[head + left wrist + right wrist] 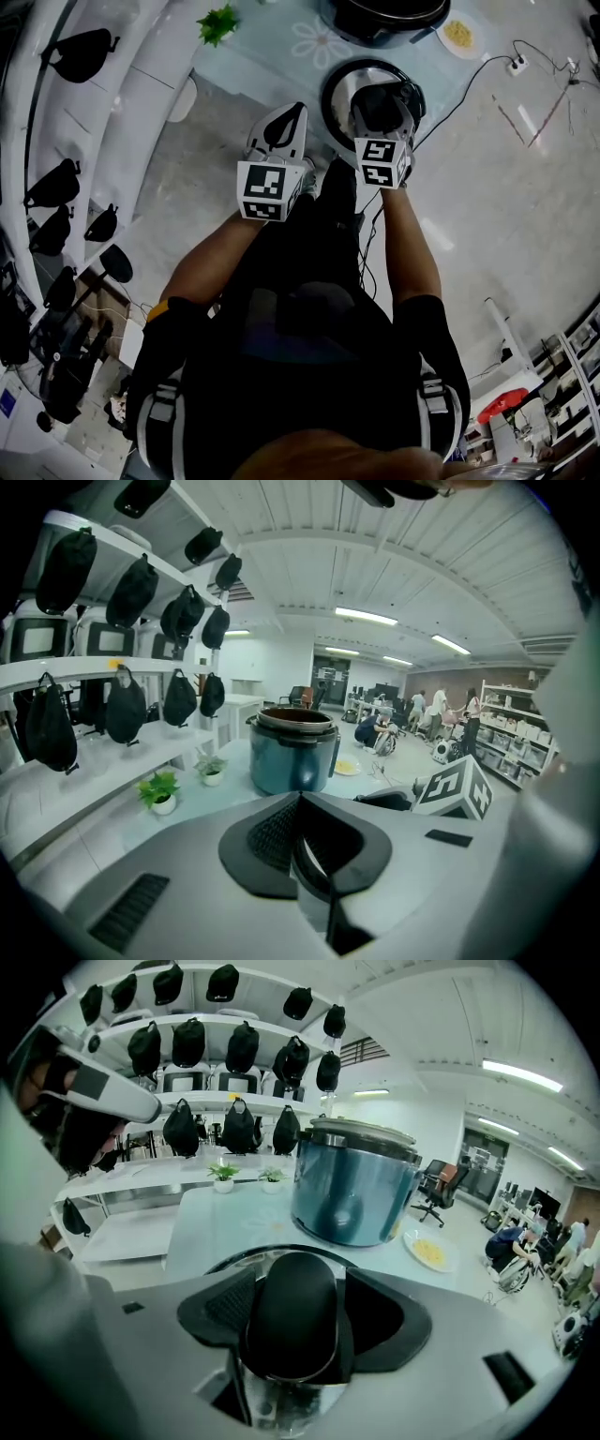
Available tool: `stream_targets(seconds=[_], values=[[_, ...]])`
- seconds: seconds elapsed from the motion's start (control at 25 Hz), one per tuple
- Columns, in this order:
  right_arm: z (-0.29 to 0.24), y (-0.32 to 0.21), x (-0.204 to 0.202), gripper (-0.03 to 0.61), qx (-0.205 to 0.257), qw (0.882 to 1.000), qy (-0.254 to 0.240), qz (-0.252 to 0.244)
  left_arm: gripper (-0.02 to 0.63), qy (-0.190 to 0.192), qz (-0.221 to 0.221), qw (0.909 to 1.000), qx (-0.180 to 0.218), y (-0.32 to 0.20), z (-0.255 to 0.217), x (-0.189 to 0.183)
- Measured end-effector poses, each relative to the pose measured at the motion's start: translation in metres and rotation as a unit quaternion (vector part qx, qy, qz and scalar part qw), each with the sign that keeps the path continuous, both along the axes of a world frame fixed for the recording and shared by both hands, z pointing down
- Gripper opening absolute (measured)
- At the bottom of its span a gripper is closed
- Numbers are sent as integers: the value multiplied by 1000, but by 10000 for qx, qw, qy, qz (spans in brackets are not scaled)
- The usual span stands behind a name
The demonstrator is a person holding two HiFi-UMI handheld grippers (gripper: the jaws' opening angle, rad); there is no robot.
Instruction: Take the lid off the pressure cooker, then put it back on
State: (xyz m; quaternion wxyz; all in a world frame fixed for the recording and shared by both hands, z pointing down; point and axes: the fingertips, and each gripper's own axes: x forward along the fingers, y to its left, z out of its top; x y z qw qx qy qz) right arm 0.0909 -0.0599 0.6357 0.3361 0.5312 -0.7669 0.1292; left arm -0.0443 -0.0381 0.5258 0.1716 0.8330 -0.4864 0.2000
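Observation:
The blue-grey pressure cooker (384,19) (292,747) (354,1185) stands open on the pale table (272,56), its steel rim bare. Its round glass lid (336,89) with a black rim hangs above the table's near edge, in front of the cooker. My right gripper (380,94) (292,1269) is shut on the lid's black knob (292,1321). My left gripper (295,111) (302,803) hovers to the left of the lid, shut with nothing between its pads, pointing toward the cooker.
A plate of yellow food (459,36) (429,1252) lies right of the cooker. Small potted plants (217,23) (159,791) stand at the table's left. White shelves with black bags (122,705) run along the left. A power strip and cable (516,64) lie on the floor.

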Motion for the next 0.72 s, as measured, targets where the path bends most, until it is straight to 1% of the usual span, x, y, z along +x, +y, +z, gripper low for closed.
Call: stream_targets(seconds=[0.12,0.32,0.36,0.44,0.48,0.6,0.72], values=[[-25,4,5,310,156,9997,-112,133,8,65,53,9999,105,3,-13,1],[-79,20,7,307,433,9968,-485,455,8,196,227,9992,273,14,-36,9],[-89,28,6,294,490,9958,-579,519,8,218,270,9989,308,18,-41,11],[-109,44,4,242,608,9930,-767,658,8,254,379,9983,374,27,-51,14],[-118,53,4,227,662,9916,-846,718,8,282,442,9978,397,33,-56,15],[-143,78,-1,175,775,9887,-1003,802,8,346,634,9966,404,53,-68,17],[-163,100,-5,161,764,9872,-1154,799,8,334,733,9955,503,69,-82,14]])
